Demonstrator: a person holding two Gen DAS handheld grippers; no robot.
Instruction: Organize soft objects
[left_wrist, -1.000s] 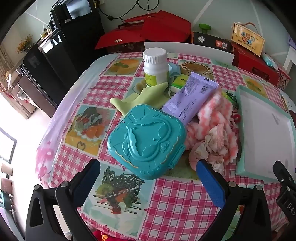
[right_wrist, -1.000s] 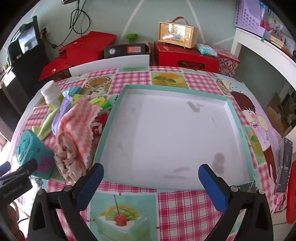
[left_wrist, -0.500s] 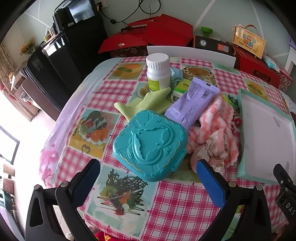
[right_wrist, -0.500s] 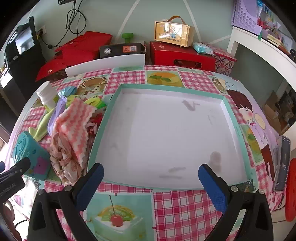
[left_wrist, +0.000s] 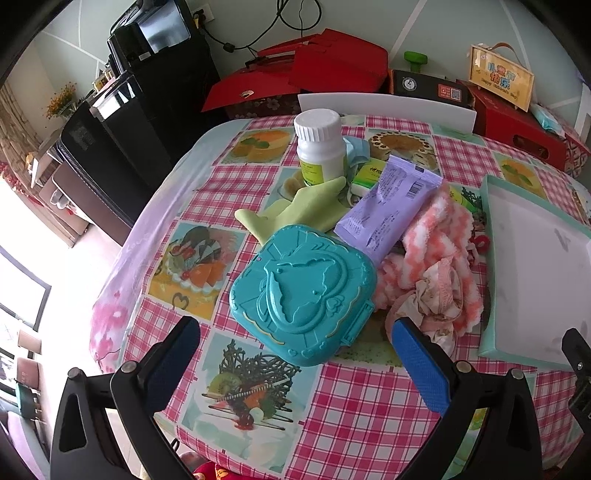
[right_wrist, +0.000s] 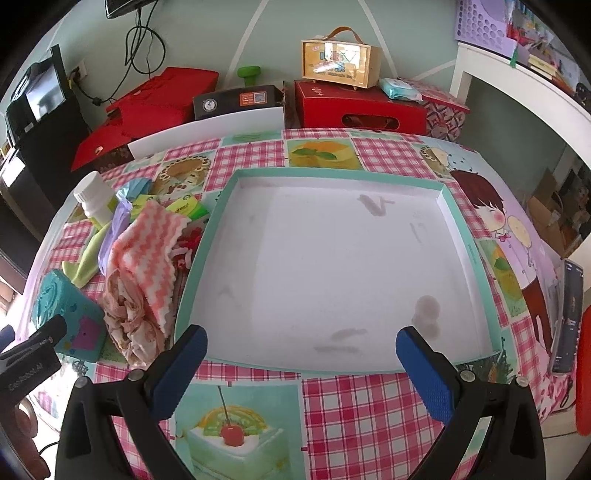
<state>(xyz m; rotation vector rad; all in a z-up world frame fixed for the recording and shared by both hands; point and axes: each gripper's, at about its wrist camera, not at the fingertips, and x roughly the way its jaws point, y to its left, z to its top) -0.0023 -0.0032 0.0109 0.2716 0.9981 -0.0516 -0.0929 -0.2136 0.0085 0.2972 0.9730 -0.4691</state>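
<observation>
Right wrist view is mostly filled by the big square tray (right_wrist: 332, 266): stiff-looking teal rim, smudgy white floor, nothing in it. My guess is that's where the soft stuff ends up. It sits on a glossy checked tablecloth (right_wrist: 373, 410) that looks slippery, so the tray could skate if bumped.

Next in size, centre of the left wrist view, is the teal plastic case (left_wrist: 301, 291), hard moulded lid with a raised relief and a clasp on its right edge. Rigid, so probably not one to sort.

Touching its right side is the pink-and-white towel (left_wrist: 437, 236), fluffy with a wavy stripe, and a thin crumpled beige cloth (left_wrist: 428, 306) bunched on top of it. Both should be light and floppy and will drape when lifted, so I'd pinch a raised fold near the middle of the heap rather than a loose edge.

Above the case: a purple foil packet (left_wrist: 388, 206), crinkly and squashy, lying on the towel's upper edge, and a pale green rubber glove (left_wrist: 306, 208), limp and smooth, likely to slip between the pads. Behind them stands a hard white bottle (left_wrist: 319, 147).

Left gripper (left_wrist: 295, 362) hangs spread wide at the bottom of the frame with nothing between the blue pads; right gripper (right_wrist: 301, 365) is the same, over the tray's near edge.
</observation>
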